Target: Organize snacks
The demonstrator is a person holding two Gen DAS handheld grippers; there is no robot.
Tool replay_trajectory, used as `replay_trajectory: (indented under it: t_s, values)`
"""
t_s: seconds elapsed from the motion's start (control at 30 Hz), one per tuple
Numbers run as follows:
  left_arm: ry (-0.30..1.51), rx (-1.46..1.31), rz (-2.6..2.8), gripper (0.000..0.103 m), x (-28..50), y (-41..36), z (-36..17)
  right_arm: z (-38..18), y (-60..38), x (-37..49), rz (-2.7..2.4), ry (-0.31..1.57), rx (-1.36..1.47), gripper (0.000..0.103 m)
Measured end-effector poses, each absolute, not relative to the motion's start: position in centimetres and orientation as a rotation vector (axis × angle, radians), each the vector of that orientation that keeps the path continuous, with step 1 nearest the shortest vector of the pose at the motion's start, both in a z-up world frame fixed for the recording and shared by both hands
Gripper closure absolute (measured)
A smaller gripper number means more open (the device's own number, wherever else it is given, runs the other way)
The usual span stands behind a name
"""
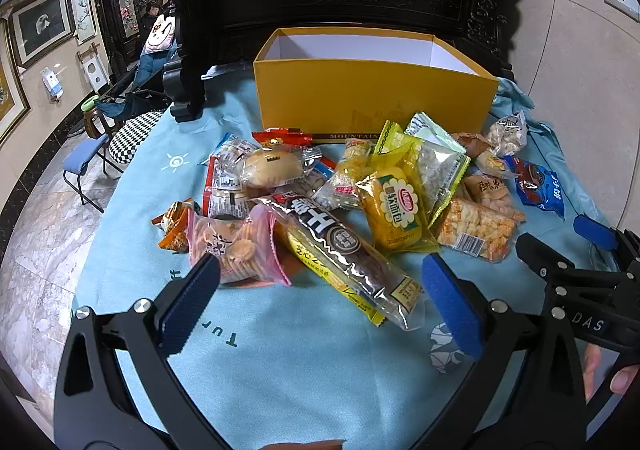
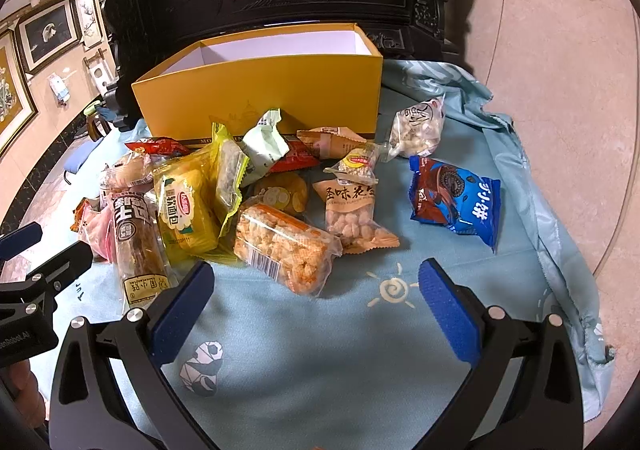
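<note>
**Snacks Still Loose, Box Still Bare**

Nothing could be counted as organized at this moment. The yellow box was seen standing open toward the far edge of the bench, and only white inner walls showed above its rim (its floor was hidden from both cameras, so what lay at the bottom could not be told). Every snack in view was still spread over the light blue cloth in front of the box.

The pile was judged untouched. A long brown-and-yellow cake bar lay nearest the left tool, with a pink cracker pack just beside it and a yellow soft-bread pack behind. Toward the right edge of the bench, a clear pack of orange rice crackers and a peanut bag were seen touching each other, while a blue biscuit pack lay apart from the heap. A small clear pouch of pale pieces rested close to the box's right corner.

Both tools were held with their padded fingers spread wide and nothing between them; the right tool hovered over bare cloth short of the rice crackers. The whole job was therefore judged to remain: each pack was yet to be picked up and placed in the box.
</note>
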State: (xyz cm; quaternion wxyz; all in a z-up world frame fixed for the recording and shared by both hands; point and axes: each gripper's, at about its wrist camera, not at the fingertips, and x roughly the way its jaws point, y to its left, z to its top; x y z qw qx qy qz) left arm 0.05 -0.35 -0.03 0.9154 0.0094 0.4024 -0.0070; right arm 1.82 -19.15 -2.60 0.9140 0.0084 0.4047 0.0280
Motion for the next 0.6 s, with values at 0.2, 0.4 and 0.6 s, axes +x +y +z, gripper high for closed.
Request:
replay_trajectory:
  t_s: [0.2,0.4,0.6]
  values:
    - [0.832,0.021,-0.016,0.002,0.05,-0.40,-0.04,-2.61,-19.13,1.80,0.056,0.834,0.016,0.001]
    - [0.831,0.023,-0.019,0.002,0.03,-0.49,-0.06,-2.66,-19.22,1.81,0.057,0.833,0.014,0.001]
    - [0.832,0.023,-0.019,0.002,0.00,-0.51,-0.05,-2.57,-19.30,1.64,0.057,0.833,0.014,0.001]
